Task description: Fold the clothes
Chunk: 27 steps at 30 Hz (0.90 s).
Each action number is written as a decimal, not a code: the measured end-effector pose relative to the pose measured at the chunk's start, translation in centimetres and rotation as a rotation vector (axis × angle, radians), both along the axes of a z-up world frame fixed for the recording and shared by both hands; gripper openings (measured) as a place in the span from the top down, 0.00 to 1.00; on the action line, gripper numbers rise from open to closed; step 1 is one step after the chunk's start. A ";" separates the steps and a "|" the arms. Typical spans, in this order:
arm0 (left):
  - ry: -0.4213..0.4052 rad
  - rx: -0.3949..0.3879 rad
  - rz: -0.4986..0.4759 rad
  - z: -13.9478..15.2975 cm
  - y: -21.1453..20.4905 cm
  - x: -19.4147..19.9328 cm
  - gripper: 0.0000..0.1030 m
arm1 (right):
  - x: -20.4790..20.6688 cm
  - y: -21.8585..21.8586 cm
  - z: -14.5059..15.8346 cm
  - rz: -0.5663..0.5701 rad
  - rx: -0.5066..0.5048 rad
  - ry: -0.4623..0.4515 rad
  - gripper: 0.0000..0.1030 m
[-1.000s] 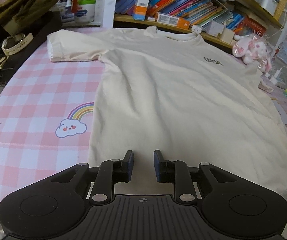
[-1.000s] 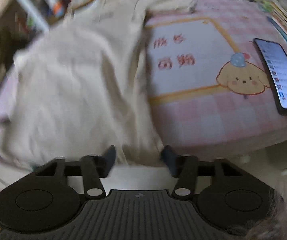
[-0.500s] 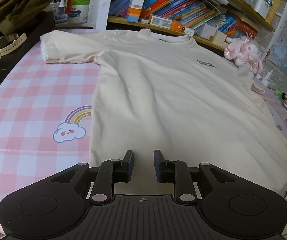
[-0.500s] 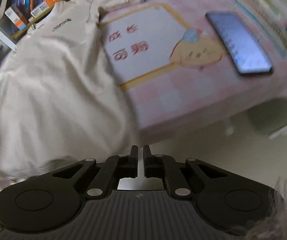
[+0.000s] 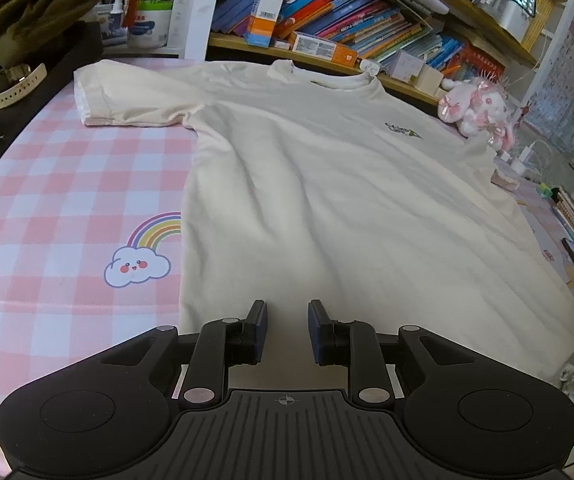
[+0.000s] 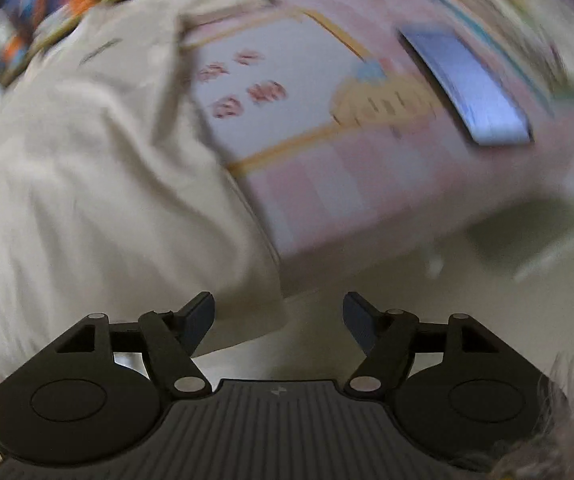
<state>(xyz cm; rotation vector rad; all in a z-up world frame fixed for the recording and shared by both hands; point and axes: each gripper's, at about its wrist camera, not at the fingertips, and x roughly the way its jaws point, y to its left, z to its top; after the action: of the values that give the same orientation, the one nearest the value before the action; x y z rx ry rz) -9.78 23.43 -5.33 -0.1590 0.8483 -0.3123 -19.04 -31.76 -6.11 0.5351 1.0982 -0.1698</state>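
The cream T-shirt [image 5: 327, 208] lies spread flat, front up, on the pink checked tablecloth [image 5: 47, 200], collar at 12 o'clock, probably so its edges are easy to reach. The left gripper [image 5: 287, 330] hovers at the hem, jaws slightly apart, holding nothing. The right gripper [image 6: 279, 320] is wide open near the hem corner at 6 o'clock. The small chest logo [image 5: 403, 131] is unreadable.

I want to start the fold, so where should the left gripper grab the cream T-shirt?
Likely the bottom hem of the T-shirt, straight ahead of the open left gripper. It lies flat, hem nearest, so come in low from the near table edge.
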 end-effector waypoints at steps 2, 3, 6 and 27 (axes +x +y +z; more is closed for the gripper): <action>-0.002 0.001 -0.008 0.0 0.1 0.1 0.77 | -0.7 -1.3 -1.3 -0.122 0.166 -0.019 0.30; -0.001 0.003 -0.015 0.0 0.1 0.1 0.77 | -1.0 -1.7 -2.0 -0.165 0.234 -0.027 0.30; 0.002 0.001 -0.031 0.0 0.2 0.3 0.77 | -1.1 -1.6 -3.4 -0.209 0.362 -0.039 0.52; -0.026 -0.004 -0.005 0.6 1.0 1.0 0.74 | 0.2 -0.8 4.1 -0.099 0.007 -0.115 0.54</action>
<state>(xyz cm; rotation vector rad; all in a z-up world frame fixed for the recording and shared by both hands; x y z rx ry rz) -8.78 24.40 -4.71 -0.1566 0.8227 -0.3206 -18.88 -32.61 -2.02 0.5985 0.9619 -0.2190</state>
